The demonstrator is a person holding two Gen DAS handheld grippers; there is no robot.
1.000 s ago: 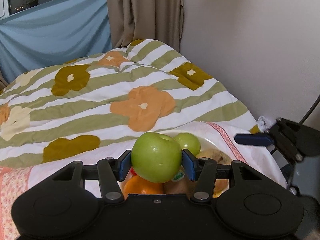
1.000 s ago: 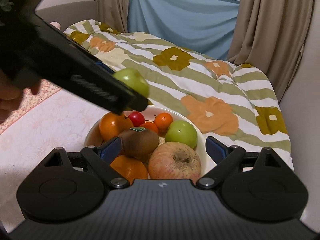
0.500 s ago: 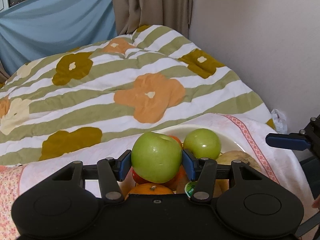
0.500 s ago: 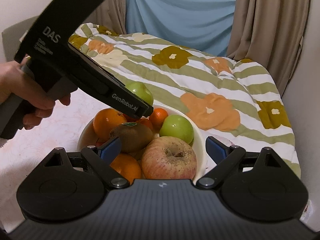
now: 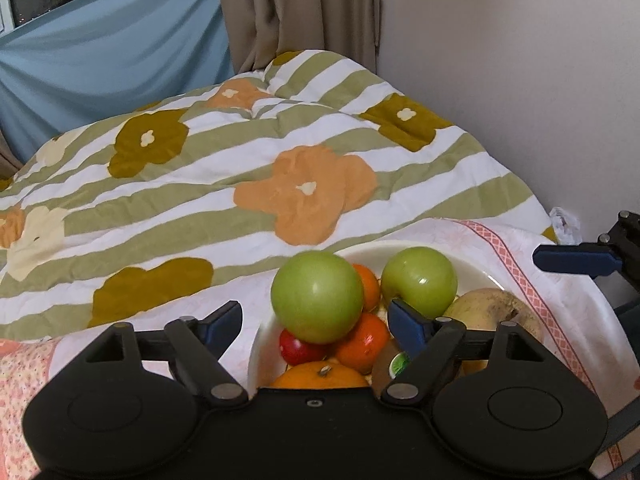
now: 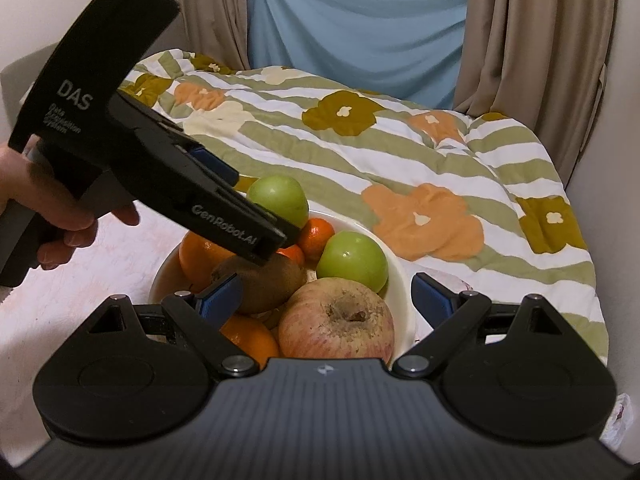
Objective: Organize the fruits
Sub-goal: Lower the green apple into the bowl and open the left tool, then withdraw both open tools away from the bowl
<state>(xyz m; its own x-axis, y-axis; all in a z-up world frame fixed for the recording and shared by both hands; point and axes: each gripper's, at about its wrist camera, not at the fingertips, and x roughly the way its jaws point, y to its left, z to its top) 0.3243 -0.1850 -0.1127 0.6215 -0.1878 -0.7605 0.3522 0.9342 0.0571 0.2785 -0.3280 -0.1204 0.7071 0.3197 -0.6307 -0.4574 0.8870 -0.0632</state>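
A white bowl (image 5: 476, 270) (image 6: 400, 280) holds a pile of fruit. A green apple (image 5: 317, 296) (image 6: 278, 200) rests on top of the pile, over small oranges (image 5: 360, 342) and a red fruit (image 5: 298, 350). My left gripper (image 5: 316, 322) is open; its blue pads stand apart from that apple on both sides. A second green apple (image 5: 419, 282) (image 6: 352, 260), a kiwi (image 6: 264, 282), a large orange (image 6: 200, 254) and a reddish apple (image 6: 338, 322) also lie in the bowl. My right gripper (image 6: 326, 298) is open and empty just above the reddish apple.
The bowl stands on a pink-patterned cloth (image 5: 516, 248) (image 6: 100, 264). Behind it lies a striped flowered duvet (image 5: 240, 168) (image 6: 400, 152). A wall (image 5: 520, 80) is at the right, curtains (image 6: 532, 40) behind. The left tool's body (image 6: 120, 152) hangs over the bowl's left side.
My left gripper has opened and let the green apple go onto the fruit pile. The right gripper has hardly moved.
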